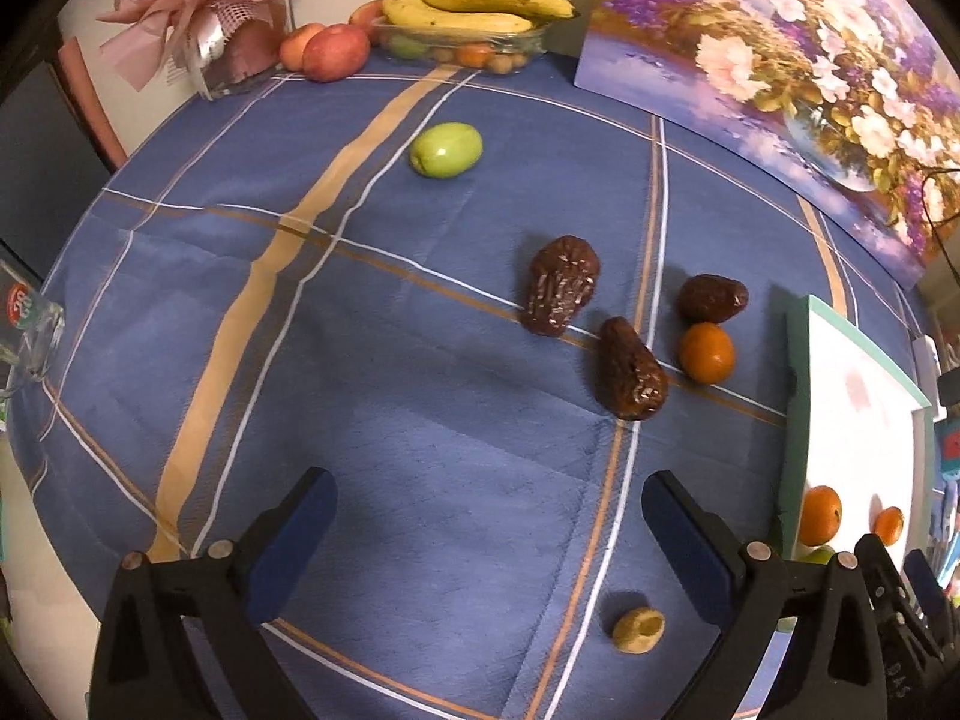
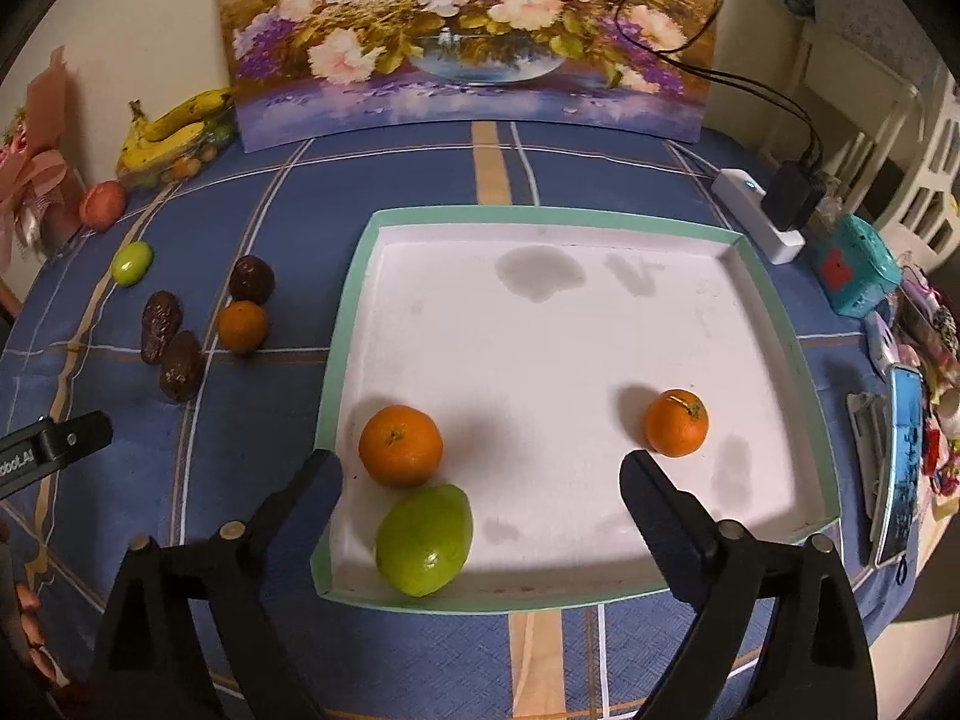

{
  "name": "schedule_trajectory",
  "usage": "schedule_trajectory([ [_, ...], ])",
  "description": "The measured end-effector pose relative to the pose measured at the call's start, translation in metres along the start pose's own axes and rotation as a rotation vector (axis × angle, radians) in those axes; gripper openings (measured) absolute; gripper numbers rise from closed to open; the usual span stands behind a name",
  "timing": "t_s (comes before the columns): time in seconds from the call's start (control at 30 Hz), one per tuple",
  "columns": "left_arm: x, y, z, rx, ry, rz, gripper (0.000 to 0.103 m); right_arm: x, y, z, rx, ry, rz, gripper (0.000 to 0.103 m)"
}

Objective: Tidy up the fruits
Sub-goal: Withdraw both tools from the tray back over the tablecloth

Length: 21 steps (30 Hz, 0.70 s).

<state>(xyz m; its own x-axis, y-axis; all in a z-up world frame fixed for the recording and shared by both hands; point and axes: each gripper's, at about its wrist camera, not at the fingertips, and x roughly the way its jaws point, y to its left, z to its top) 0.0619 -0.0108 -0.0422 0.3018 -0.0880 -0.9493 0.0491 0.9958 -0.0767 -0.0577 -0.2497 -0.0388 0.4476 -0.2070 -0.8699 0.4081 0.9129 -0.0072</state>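
My left gripper (image 1: 489, 501) stands open over bare blue tablecloth, nothing between its fingers. Ahead of it lie three brown dates (image 1: 561, 294), a small orange (image 1: 706, 353) and a green fruit (image 1: 446, 149); a small yellowish fruit (image 1: 638, 630) lies near its right finger. My right gripper (image 2: 480, 480) hangs open above the white tray with the green rim (image 2: 351, 324). In the tray rest an orange (image 2: 401, 446), a green fruit (image 2: 424, 540) touching it, and a second orange (image 2: 675, 423) close to the right fingertip. Nothing is gripped.
A flower painting (image 2: 468, 30) leans at the back. Bananas on a clear box (image 1: 474, 9), red apples (image 1: 335, 52) and a pink bouquet (image 1: 198, 6) stand at the far left corner. A power strip with cables (image 2: 762, 213), a teal box (image 2: 855, 267) and clutter line the right edge.
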Motion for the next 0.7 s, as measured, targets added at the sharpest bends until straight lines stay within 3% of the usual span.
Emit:
schedule_trajectory([
  [0.4, -0.017, 0.014, 0.008, 0.065, -0.052, -0.004, 0.103, -0.005, 0.039, 0.000, -0.061, 0.006, 0.086, 0.094],
  [0.7, -0.030, 0.027, 0.010, 0.133, -0.091, 0.034, 0.103, -0.008, 0.069, -0.006, -0.122, 0.041, 0.130, 0.094],
])
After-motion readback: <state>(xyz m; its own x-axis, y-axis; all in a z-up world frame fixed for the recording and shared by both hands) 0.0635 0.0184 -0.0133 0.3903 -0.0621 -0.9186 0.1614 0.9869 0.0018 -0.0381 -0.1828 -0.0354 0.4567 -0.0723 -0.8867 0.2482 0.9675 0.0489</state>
